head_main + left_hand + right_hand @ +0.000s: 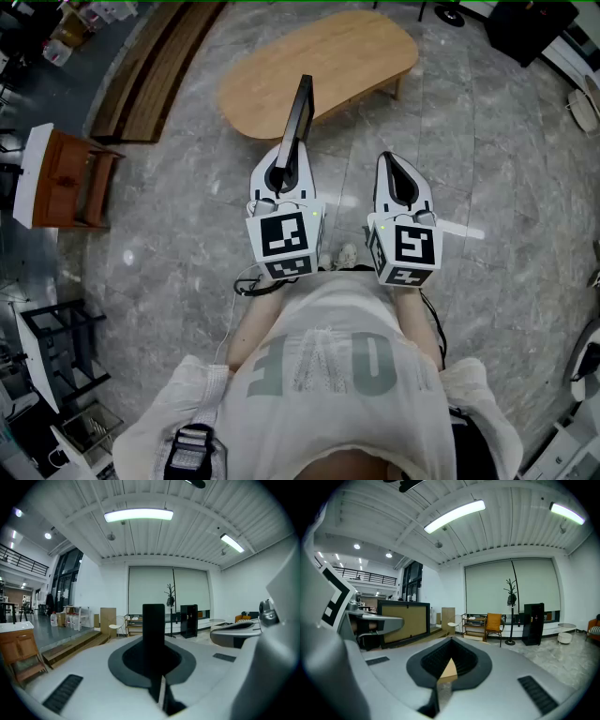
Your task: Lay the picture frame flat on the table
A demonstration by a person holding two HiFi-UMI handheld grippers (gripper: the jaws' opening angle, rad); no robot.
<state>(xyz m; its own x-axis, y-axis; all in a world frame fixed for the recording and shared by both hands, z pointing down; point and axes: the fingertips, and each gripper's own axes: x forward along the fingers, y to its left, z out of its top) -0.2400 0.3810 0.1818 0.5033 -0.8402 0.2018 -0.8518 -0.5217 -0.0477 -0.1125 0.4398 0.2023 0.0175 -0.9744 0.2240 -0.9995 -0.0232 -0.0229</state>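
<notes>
The picture frame (300,111) is a thin black-edged board. It stands on edge, sticking forward out of my left gripper (287,161), which is shut on its lower edge. Its far end points toward the oval wooden table (323,61) and hangs in the air short of it. In the left gripper view the frame (153,623) rises as a dark upright strip between the jaws. The right gripper view shows the frame's tan panel (404,619) at the left. My right gripper (395,171) hovers beside the left one, jaws together and holding nothing (449,657).
The floor is grey marble tile. A wooden cabinet (67,178) stands at the left, a wooden step platform (155,61) at the upper left, a black rack (52,347) at the lower left. A dark box (530,28) sits at the upper right.
</notes>
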